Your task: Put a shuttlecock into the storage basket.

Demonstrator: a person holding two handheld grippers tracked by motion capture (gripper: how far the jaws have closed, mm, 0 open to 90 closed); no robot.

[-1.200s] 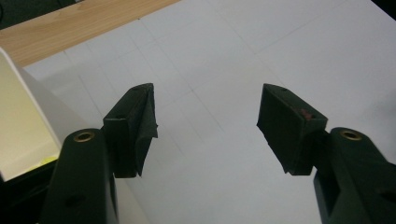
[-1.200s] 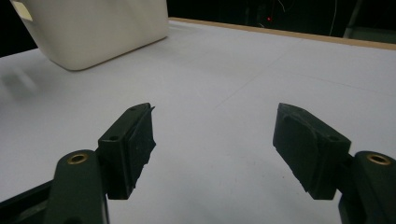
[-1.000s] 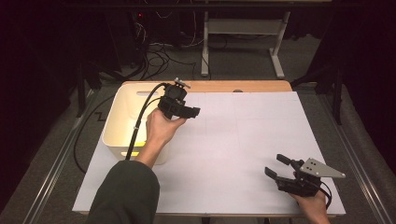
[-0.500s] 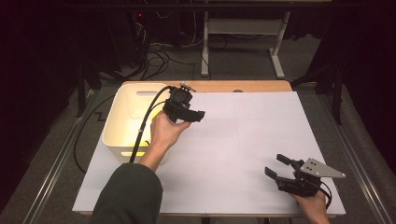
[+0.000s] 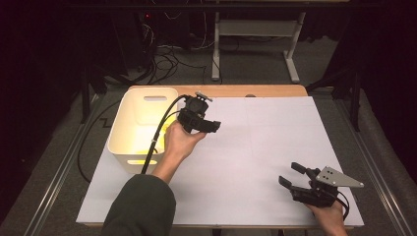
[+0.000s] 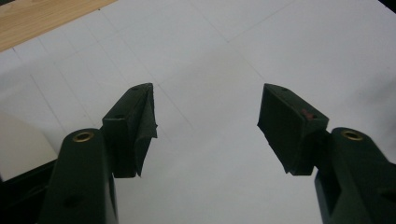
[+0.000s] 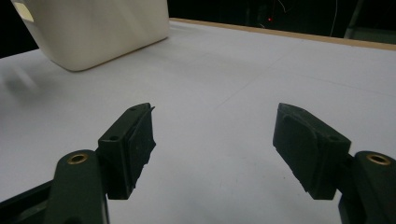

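A white bin (image 5: 129,129) stands at the table's left, with something yellow inside (image 5: 147,153). My left gripper (image 5: 216,126) hovers just right of the bin's rim, held up by a hand in a dark sleeve. In the left gripper view its jaws (image 6: 205,126) stand wide apart over bare white paper with nothing between them. My right gripper (image 5: 289,175) rests low near the front right corner of the table. Its jaws are spread wide in the right gripper view (image 7: 215,140), empty, and the bin (image 7: 98,28) shows far off at the upper left.
White paper (image 5: 265,142) covers the wooden table (image 5: 231,91). A black cable (image 5: 157,132) runs from the left gripper over the bin's right side. Behind the table are a desk frame (image 5: 255,29), cables on the floor and dark surroundings.
My left gripper has drifted rightward and a little toward the front, away from the bin's rim. The right gripper has stayed in place.
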